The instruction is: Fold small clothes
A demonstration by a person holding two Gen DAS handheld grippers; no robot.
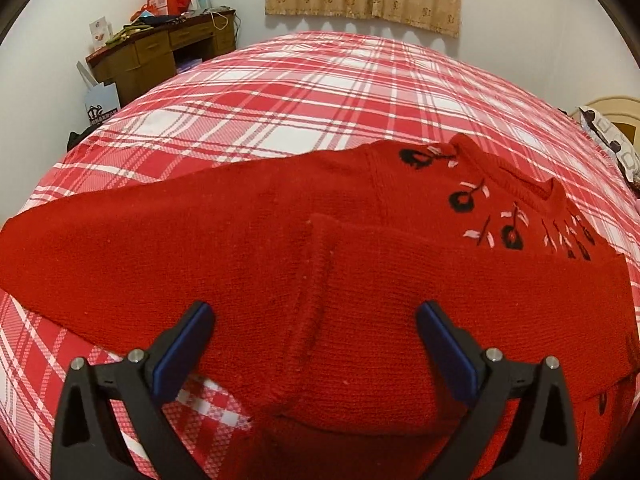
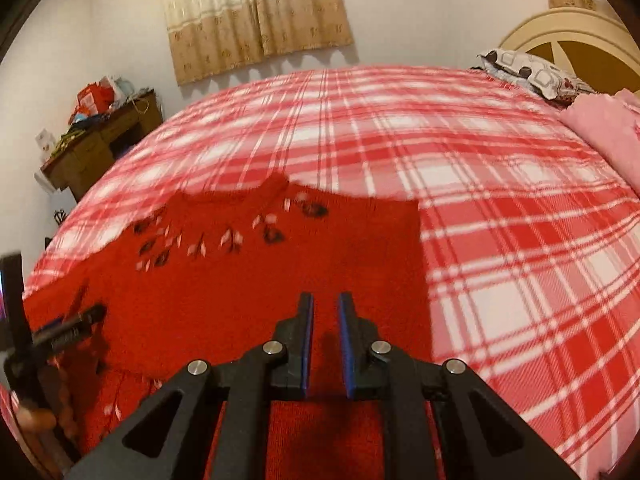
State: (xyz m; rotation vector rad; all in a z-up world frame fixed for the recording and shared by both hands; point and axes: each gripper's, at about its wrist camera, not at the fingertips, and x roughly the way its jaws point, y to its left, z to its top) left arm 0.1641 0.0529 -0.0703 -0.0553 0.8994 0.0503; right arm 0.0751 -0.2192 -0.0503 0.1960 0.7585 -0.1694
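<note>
Left gripper point(image 1: 314, 314) fingers spread wide above the red sweater point(image 1: 280, 240), nothing held. Right gripper point(image 2: 325, 306) nearly closed — a narrow gap, no cloth between. Sweater lies flat on the near plaid bedspread point(image 1: 300, 92) — one sleeve folded over its body.

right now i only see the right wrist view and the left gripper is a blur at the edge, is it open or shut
Observer: Open. The left gripper has its jaws wide apart over the red sweater and grips nothing.
Operator: is the far sleeve folded yet
Observer: No. One sleeve lies stretched out flat across the plaid bedspread, toward the left of the left wrist view.
</note>
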